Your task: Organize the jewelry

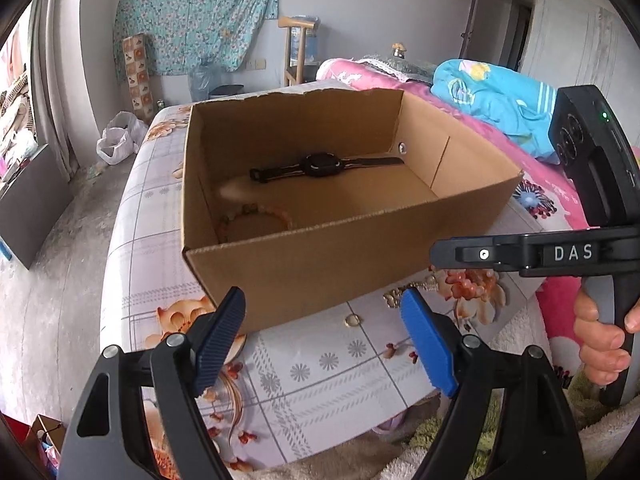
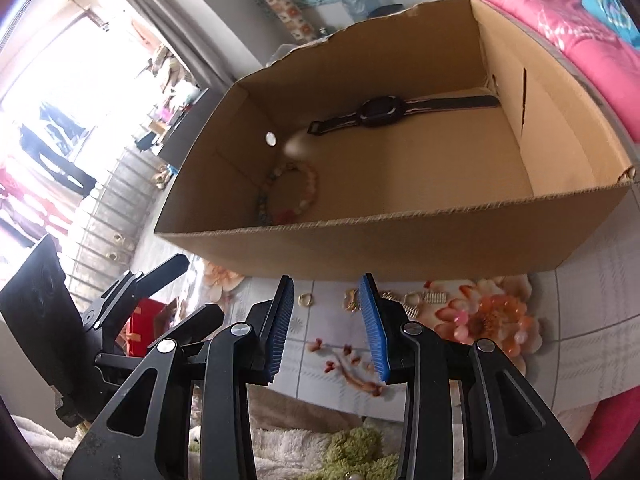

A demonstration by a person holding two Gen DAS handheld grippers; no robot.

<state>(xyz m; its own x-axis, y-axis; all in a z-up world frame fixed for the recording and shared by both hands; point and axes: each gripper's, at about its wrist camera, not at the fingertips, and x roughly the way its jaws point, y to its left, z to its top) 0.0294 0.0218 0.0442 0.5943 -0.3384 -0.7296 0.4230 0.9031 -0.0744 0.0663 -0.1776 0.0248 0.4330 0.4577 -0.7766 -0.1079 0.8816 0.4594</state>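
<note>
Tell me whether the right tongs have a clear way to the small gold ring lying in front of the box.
Probably yes: the ring lies bare on the tablecloth, just beyond the open right tongs, with the box behind it, not between.

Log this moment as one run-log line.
box: watch, bead bracelet inside | gold pieces: on table | both grippers: open, empty

Pretty clearly someone's bedroom at home. There's a bed with a flower-print sheet point(image 1: 320, 364), a pink quilt point(image 1: 556, 184) and a blue blanket point(image 1: 492, 108) bunched along its far edge. A floral cloth point(image 1: 192, 12) hangs on the wall, a wooden chair point(image 1: 294, 48) stands beneath, and there's a curtained window point(image 2: 60, 92).
</note>
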